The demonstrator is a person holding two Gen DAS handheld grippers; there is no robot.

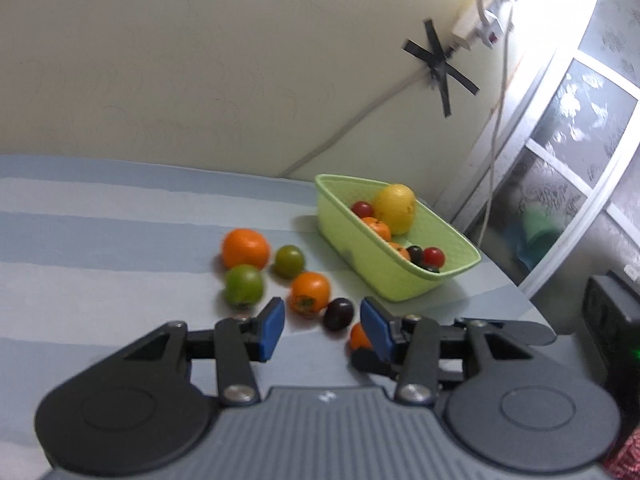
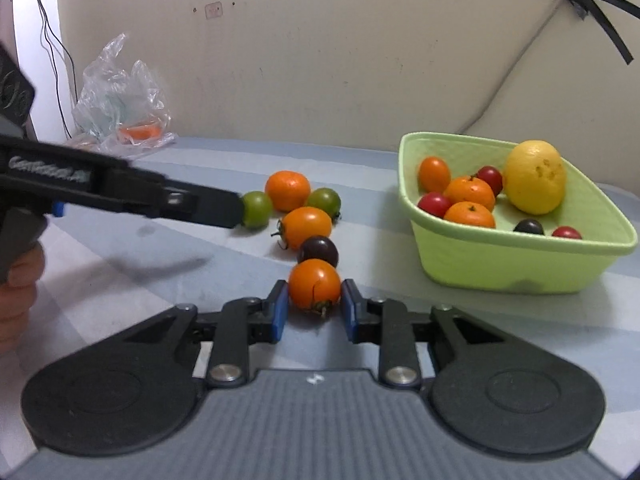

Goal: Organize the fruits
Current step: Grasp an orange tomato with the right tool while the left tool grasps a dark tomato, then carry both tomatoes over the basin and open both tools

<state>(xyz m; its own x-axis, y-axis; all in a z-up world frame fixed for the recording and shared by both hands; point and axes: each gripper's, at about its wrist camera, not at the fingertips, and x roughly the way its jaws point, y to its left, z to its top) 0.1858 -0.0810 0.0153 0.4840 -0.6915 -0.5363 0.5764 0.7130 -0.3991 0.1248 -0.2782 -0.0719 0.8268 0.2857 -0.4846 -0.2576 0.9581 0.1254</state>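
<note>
Your right gripper (image 2: 313, 309) fingers pinched an orange tomato (image 2: 314, 285) on the tabletop (image 2: 120, 264), your left gripper (image 1: 322, 326) fingers stood spread and empty, green basket (image 2: 520, 264) near, to the right.

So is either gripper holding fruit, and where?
Right gripper clamps an orange tomato by its sides. Left gripper is open, holding nothing.
</note>
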